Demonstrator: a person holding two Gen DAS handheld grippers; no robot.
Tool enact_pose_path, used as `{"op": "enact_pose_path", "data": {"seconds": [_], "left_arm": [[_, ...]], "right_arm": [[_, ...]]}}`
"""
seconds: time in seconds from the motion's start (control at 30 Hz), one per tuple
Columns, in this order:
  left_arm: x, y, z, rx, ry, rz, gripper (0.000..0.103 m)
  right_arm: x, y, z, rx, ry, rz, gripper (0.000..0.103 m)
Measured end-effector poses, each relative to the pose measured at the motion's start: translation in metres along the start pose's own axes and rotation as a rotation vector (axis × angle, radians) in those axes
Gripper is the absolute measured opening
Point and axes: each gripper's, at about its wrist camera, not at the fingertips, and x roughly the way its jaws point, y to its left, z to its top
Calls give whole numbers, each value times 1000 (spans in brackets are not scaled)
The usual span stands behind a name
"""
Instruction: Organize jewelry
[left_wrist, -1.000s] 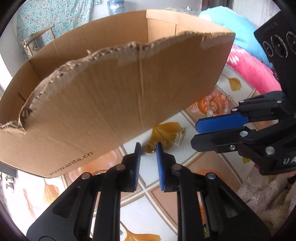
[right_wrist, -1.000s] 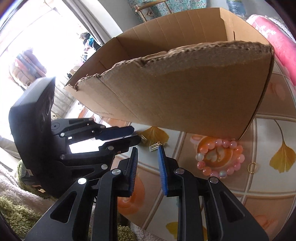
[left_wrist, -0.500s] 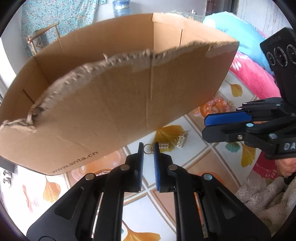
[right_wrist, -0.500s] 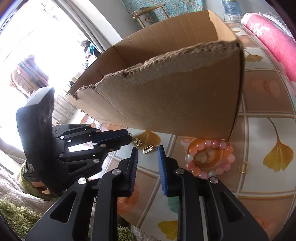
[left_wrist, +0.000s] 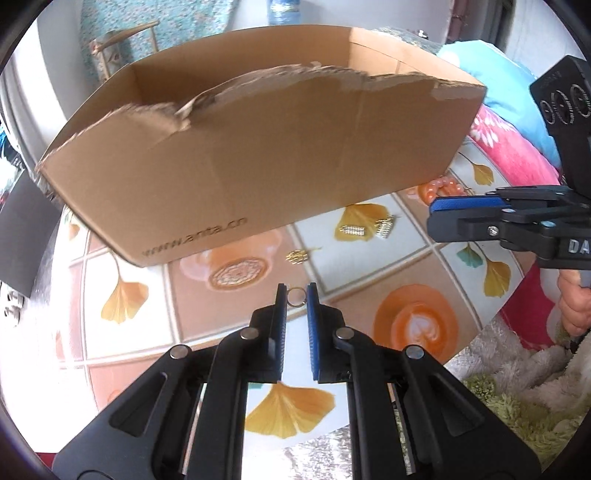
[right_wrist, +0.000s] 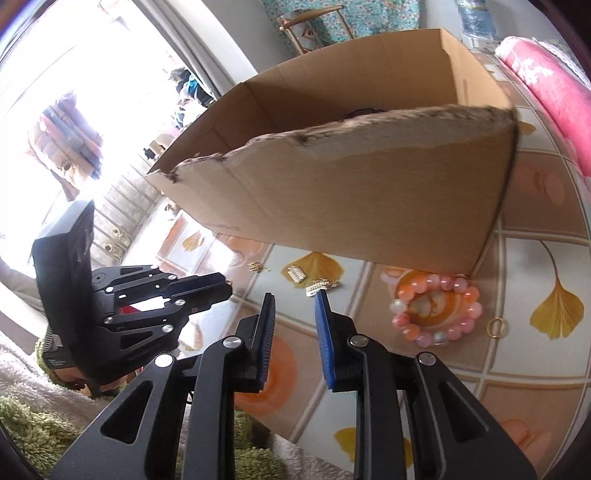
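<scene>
My left gripper (left_wrist: 296, 295) is shut on a small gold ring (left_wrist: 296, 297) and holds it above the patterned tablecloth (left_wrist: 369, 266), in front of the brown cardboard box (left_wrist: 266, 155). My right gripper (right_wrist: 293, 299) is open and empty, over the cloth near the box (right_wrist: 369, 184). Loose pieces lie on the cloth: a gold charm (left_wrist: 298, 255), two small silver clasps (left_wrist: 352, 229) (left_wrist: 385, 226), a pink bead bracelet (right_wrist: 436, 310) by the box corner, and another gold ring (right_wrist: 496, 326) right of it.
A pink blanket (left_wrist: 513, 147) and a blue pillow (left_wrist: 491, 70) lie to the right of the box. A green shaggy rug (left_wrist: 517, 406) lies past the table's near edge. A chair (left_wrist: 118, 48) stands behind the box.
My left gripper has pulled back from the box and risen with the gold ring between its fingers. My right gripper has lifted and drawn back a little.
</scene>
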Motion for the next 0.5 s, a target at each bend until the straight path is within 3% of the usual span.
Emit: {"op": "enact_pose_path", "data": {"seconds": [0.2,0.5], "left_arm": [[1,15,-7,-15,-9,-1,10],[1,17,-11,-13,-22,-13,10]], "right_arm": [[-5,4,-7,29,15,-53,31],[-32,-16,-4,21,-14,-318,31]]}}
